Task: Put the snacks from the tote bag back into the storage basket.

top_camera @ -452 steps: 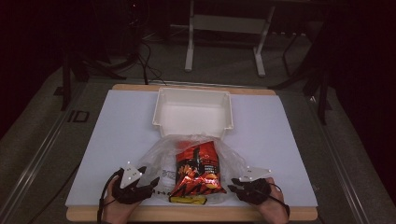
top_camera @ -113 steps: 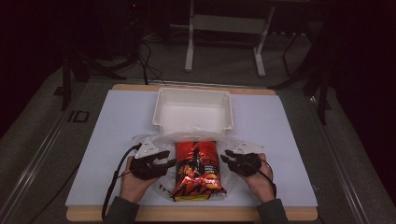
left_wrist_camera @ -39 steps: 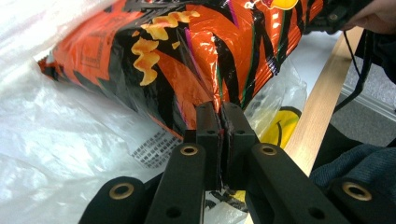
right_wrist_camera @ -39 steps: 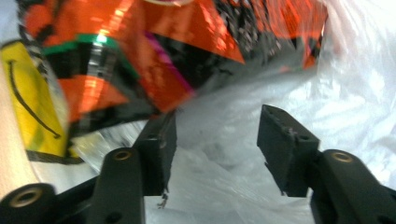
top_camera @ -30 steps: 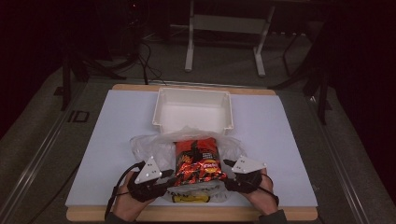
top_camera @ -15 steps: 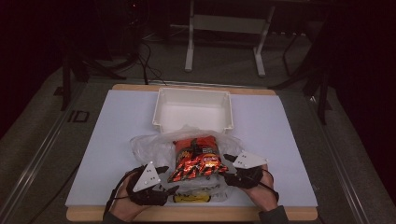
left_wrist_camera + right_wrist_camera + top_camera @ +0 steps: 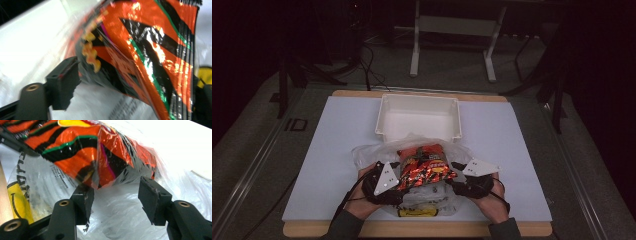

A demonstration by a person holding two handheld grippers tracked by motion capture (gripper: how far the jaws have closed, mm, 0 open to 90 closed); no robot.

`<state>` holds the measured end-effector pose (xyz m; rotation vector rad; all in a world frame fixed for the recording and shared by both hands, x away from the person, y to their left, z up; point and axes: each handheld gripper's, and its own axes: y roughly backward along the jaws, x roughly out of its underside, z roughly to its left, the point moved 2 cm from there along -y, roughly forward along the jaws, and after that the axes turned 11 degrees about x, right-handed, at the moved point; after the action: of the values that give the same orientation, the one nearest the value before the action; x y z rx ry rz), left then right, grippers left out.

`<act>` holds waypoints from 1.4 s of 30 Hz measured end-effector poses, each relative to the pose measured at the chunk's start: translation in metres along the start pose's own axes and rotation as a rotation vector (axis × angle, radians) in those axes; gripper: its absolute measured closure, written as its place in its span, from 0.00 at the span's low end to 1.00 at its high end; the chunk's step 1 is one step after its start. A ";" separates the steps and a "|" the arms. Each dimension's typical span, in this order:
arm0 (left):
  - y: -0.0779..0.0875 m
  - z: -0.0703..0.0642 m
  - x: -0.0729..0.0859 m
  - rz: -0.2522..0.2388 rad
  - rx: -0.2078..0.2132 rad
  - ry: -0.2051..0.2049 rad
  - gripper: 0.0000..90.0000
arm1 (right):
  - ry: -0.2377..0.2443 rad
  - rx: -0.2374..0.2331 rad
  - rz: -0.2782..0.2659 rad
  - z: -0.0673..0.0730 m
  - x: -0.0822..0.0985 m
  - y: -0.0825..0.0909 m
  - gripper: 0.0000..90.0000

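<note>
The high view is dim, its surroundings nearly black. The left gripper view is motion-blurred. Glare streaks the foil snack bag [image 7: 155, 50].

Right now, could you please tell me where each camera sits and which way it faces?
High view: above the person's side, looking forward and down on the table; forearms, left tool and right tool show.
Left gripper view: rides the left tool, close on the orange snack bag; one black jaw shows.
Right gripper view: rides the right tool; both jaws stand apart.
Shared: the snack bag inside the clear plastic bag.
</note>
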<state>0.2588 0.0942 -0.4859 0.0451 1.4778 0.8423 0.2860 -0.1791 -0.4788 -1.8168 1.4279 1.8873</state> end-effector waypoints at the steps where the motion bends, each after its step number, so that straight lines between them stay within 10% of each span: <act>1: 0.001 0.001 -0.002 -0.018 0.001 -0.007 0.33 | -0.005 0.000 0.001 -0.001 0.000 0.000 0.51; 13: 0.015 0.016 -0.030 -0.100 -0.037 -0.067 0.69 | -0.012 0.001 0.049 -0.004 0.012 -0.007 0.51; 25: 0.018 0.036 -0.043 -0.140 0.056 0.048 0.91 | -0.042 -0.010 0.103 -0.002 0.034 -0.017 0.51; 42: 0.029 0.037 -0.056 -0.210 0.188 0.141 0.96 | -0.037 -0.005 0.132 0.004 0.046 -0.025 0.51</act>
<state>0.2852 0.1038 -0.4179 -0.0298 1.6591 0.5442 0.2888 -0.1844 -0.5310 -1.7190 1.5678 1.9767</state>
